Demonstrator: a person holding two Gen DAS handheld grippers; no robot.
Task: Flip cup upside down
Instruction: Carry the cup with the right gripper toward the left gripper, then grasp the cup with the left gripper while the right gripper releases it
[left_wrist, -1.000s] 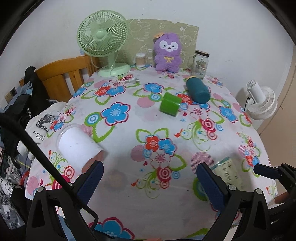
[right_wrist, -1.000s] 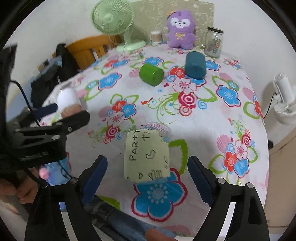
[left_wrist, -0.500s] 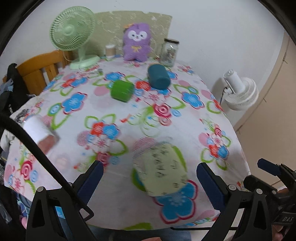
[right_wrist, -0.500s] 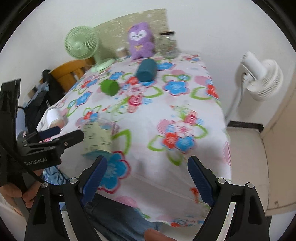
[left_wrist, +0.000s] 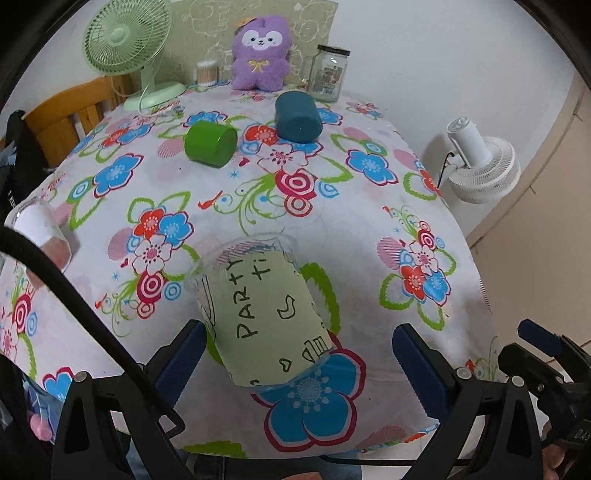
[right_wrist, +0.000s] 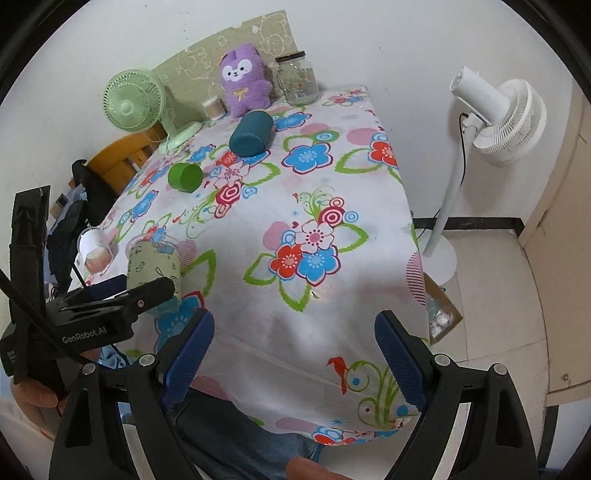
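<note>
A clear cup with a pale green "PARTY" sleeve (left_wrist: 264, 314) lies on its side near the table's front edge, mouth pointing away from me; it also shows in the right wrist view (right_wrist: 153, 264). My left gripper (left_wrist: 299, 358) is open, its fingers either side of the cup's base without touching. My right gripper (right_wrist: 295, 354) is open and empty over the table's front right corner. A green cup (left_wrist: 210, 144), a teal cup (left_wrist: 298, 117) and a white-sleeved clear cup (left_wrist: 38, 230) also lie on their sides.
The floral tablecloth (left_wrist: 369, 229) covers the table. A green fan (left_wrist: 127, 40), purple plush (left_wrist: 261, 51), glass jar (left_wrist: 328, 72) and swab pot (left_wrist: 207, 72) line the back. A white floor fan (right_wrist: 495, 118) stands right; a wooden chair (left_wrist: 66, 110) left.
My left gripper swung from the white-sleeved cup to the PARTY cup and closed in on it. My right gripper turned away to the right, off the PARTY cup.
</note>
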